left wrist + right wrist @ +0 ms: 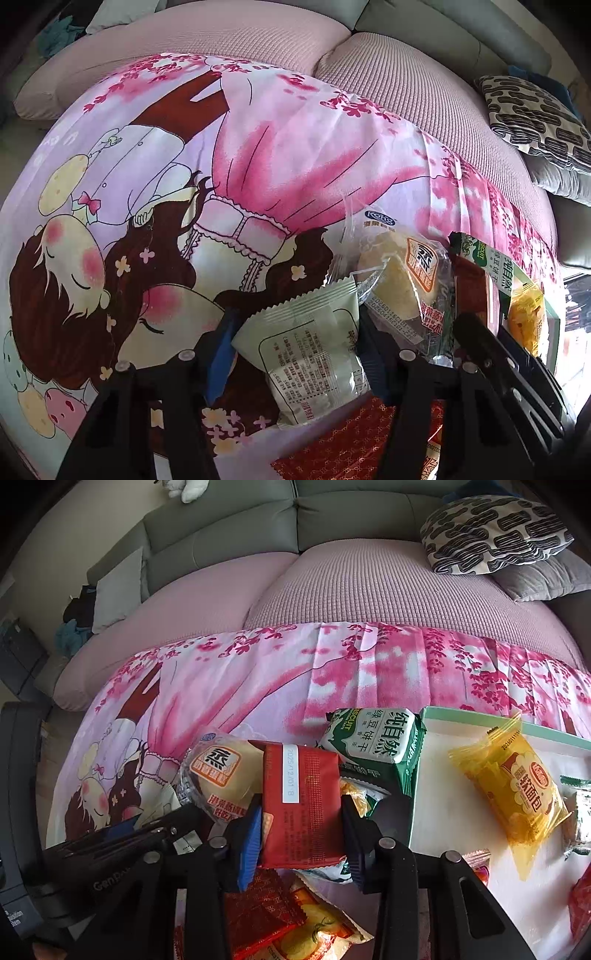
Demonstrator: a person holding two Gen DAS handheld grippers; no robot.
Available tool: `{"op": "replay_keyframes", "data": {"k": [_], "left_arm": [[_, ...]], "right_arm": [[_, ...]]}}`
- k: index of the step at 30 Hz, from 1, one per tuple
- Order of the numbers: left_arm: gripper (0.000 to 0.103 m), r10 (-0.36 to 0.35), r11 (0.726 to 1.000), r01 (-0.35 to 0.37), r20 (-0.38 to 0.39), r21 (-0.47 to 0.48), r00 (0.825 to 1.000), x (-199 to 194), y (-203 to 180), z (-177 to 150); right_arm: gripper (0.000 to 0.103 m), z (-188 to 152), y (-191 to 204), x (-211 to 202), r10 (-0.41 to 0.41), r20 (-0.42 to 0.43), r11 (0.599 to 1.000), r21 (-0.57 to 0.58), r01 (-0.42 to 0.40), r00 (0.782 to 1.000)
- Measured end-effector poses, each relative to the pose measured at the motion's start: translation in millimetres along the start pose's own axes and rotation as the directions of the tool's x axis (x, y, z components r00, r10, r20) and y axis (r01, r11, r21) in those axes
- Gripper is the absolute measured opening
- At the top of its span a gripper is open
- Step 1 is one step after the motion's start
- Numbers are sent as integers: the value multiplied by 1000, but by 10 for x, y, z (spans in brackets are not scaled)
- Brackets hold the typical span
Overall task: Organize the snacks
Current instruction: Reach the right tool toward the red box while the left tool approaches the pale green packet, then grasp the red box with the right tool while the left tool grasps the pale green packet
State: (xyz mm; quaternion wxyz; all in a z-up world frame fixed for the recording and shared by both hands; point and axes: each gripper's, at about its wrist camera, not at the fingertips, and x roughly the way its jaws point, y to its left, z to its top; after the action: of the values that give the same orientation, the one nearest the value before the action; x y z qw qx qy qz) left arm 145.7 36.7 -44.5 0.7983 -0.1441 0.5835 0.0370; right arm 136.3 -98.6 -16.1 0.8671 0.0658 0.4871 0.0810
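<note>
Left gripper (295,354) fingers clamp the pale green packet (314,354), while right gripper (301,830) fingers pinch the red packet (301,797) near the tray (436,812).

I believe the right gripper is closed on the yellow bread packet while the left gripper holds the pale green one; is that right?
Not quite. The right wrist view shows the right gripper closed on the red packet; the yellow bread packet lies untouched in the white tray. The left gripper does hold the pale green packet.

Home living room: sofa (258,535), cushions (495,535), cartoon sheet (184,166)
</note>
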Motion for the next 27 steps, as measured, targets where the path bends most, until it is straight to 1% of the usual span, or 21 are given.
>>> {"op": "replay_keyframes", "data": {"k": [10,16,20,27], "left_arm": [[59,-8,1000,9,21,-11,1000,-164,52,-26],[59,-25,1000,25,68,1,997,-372,-5,-51],[60,-80,996,77,90,35,993,-521,-157,-74],[60,-112,988,94,140,126,984,-764,-492,-165]], "right_arm": [[42,-89,-89,-163,-3,3,999,42,3,1000],[42,-152,-180,-368,-5,27,997,75,3,1000],[42,-211,-249,-522,-17,44,995,94,12,999],[42,-249,-417,-736,-39,73,990,138,28,997]]}}
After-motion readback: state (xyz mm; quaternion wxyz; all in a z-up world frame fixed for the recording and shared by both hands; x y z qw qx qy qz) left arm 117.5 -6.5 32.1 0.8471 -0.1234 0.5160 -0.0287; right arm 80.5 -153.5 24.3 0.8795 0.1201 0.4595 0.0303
